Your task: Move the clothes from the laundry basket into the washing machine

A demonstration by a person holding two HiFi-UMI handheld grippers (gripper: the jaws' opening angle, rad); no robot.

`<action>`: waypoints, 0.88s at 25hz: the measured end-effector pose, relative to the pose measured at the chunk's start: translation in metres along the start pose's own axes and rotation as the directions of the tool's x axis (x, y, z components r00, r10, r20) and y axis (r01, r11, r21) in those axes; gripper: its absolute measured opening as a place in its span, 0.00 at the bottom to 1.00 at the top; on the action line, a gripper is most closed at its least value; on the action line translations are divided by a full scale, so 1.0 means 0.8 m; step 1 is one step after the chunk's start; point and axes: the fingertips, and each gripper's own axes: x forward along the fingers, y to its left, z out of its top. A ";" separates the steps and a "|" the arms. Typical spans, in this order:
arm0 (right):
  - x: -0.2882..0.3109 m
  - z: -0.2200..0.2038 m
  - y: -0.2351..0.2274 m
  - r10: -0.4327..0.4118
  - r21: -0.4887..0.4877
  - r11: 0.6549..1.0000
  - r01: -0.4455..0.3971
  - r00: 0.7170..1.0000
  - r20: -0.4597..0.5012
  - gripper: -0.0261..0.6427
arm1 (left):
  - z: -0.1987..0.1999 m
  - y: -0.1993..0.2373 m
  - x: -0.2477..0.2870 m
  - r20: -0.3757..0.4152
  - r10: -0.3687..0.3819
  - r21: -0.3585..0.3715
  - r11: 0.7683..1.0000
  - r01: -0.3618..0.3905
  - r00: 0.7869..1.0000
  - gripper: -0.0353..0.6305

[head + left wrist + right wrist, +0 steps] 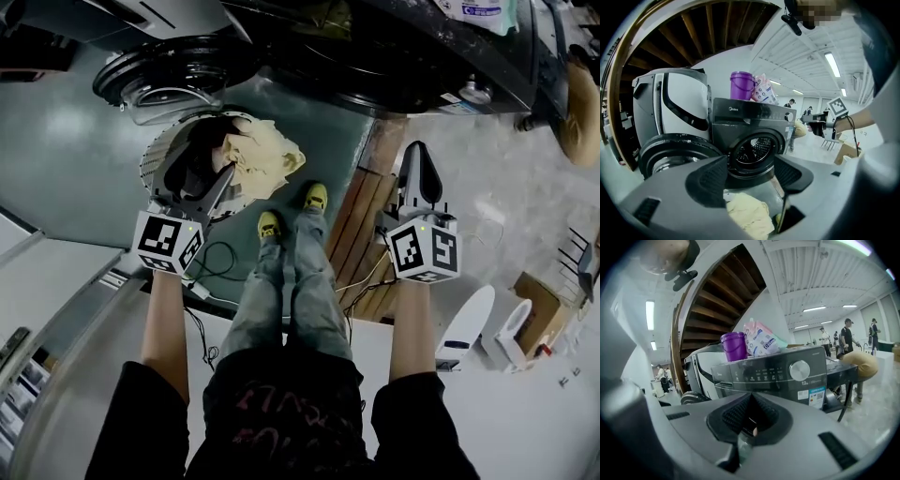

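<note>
A white round laundry basket (pixel 155 155) stands on the floor in front of my feet, holding a pale yellow cloth (pixel 261 157) and dark clothes (pixel 199 155). My left gripper (pixel 204 180) hangs just over the basket, open, with nothing between its jaws. In the left gripper view the yellow cloth (pixel 747 213) lies below the left gripper (pixel 751 180). Beyond it the dark washing machine (pixel 752 119) shows its empty drum (pixel 754 150), its round door (pixel 178 70) swung open. My right gripper (pixel 418 155) is shut and held to the right, away from the basket, facing the machine's control panel (pixel 787 373).
A purple bucket (pixel 734 346) and a detergent pack (pixel 761 341) sit on top of the machine. A white washer (pixel 670 110) stands to its left. Wooden boards (pixel 361 230) lie by my right foot, cables (pixel 220 258) trail on the floor, and a cardboard box (pixel 542 302) sits at right.
</note>
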 end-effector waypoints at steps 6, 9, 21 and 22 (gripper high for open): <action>0.024 -0.070 0.001 0.035 -0.002 0.999 -0.035 0.999 -0.019 0.05 | -0.081 0.004 0.035 -0.045 -0.014 -0.012 1.000 0.013 0.999 0.53; 0.033 -0.115 -0.008 0.034 0.004 0.999 -0.034 0.999 -0.041 0.05 | -0.131 0.006 0.055 -0.071 -0.018 -0.034 0.999 0.015 0.997 0.53; 0.062 -0.225 -0.013 0.045 0.031 0.999 -0.043 0.996 -0.078 0.05 | -0.255 0.011 0.114 -0.220 -0.088 0.115 0.987 0.115 0.972 0.53; 0.064 -0.226 -0.012 0.050 0.032 0.998 -0.048 0.996 -0.075 0.05 | -0.261 0.010 0.122 -0.233 -0.099 0.141 0.981 0.134 0.968 0.53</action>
